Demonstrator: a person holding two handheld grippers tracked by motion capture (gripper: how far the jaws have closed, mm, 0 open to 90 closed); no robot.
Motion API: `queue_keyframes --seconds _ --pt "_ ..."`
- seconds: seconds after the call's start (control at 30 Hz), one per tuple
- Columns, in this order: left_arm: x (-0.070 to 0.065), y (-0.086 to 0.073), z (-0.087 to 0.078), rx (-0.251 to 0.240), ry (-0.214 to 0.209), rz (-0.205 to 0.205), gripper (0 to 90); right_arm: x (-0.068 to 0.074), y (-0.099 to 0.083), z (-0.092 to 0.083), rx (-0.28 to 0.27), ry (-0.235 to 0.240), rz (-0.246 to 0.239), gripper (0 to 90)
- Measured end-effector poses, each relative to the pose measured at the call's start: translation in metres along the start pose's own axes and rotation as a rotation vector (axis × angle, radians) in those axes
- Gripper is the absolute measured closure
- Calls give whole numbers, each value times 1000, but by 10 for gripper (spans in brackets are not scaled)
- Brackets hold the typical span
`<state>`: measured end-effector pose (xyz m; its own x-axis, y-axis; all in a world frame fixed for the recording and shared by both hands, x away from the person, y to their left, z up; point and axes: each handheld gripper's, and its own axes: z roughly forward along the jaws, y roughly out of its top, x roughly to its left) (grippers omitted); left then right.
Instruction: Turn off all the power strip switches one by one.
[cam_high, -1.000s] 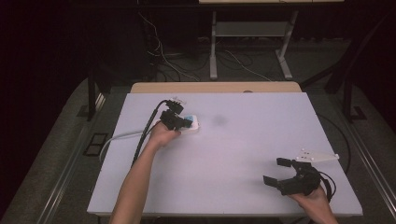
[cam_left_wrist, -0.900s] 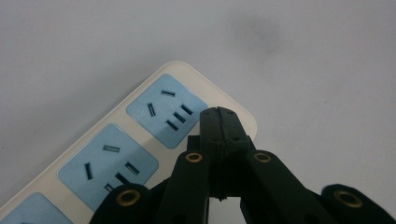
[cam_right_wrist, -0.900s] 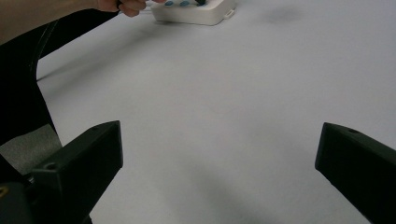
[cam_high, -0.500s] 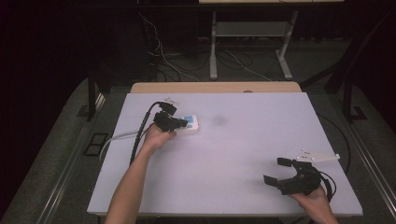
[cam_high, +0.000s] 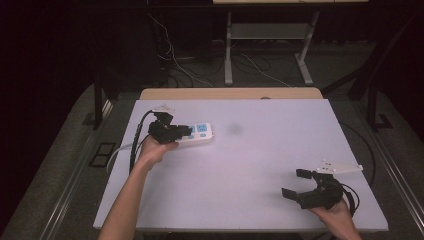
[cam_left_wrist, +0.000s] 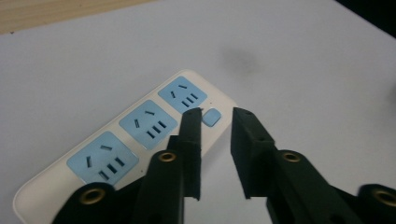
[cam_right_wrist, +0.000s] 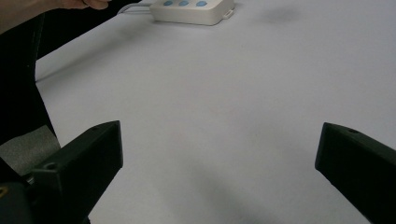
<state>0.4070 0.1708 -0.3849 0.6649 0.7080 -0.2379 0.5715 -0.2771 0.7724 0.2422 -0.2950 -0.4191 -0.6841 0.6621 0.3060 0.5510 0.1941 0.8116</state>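
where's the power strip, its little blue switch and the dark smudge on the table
power strip (cam_left_wrist: 140, 135), left gripper view, on the white casing between the sockets
blue switch (cam_left_wrist: 211, 116), left gripper view, middle of the button
dark smudge (cam_high: 233, 129), high view, middle of the mark on the table

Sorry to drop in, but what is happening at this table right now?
A person works at a white table with a gripper in each hand. The left gripper hangs just over a white power strip with three blue sockets, by its small blue switch; its jaws have just been opening and nothing is between them. The right gripper rests open at the table's near right corner.
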Motion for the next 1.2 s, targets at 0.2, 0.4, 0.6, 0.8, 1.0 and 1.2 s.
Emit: queue_keyframes --seconds 0.2,0.4,0.6,0.8,1.0,1.2 --pt "-7 -10 -20 -73 -21 -22 417 1 0 0 -1 -2 2 6" --pt "-15 -22 -33 -99 -51 -11 222 2 0 0 -1 -4 -2 7" --pt "-22 -36 -41 -106 -58 -19 110 2 0 1 2 -3 -4 7" --pt "-33 -50 -44 -50 -60 3 0 3 0 2 7 0 -6 7" --pt "-49 -63 -49 -51 -58 36 0 3 0 3 7 0 -6 7" --pt "-59 -76 -53 -64 -48 44 0 4 0 3 8 0 -7 6"
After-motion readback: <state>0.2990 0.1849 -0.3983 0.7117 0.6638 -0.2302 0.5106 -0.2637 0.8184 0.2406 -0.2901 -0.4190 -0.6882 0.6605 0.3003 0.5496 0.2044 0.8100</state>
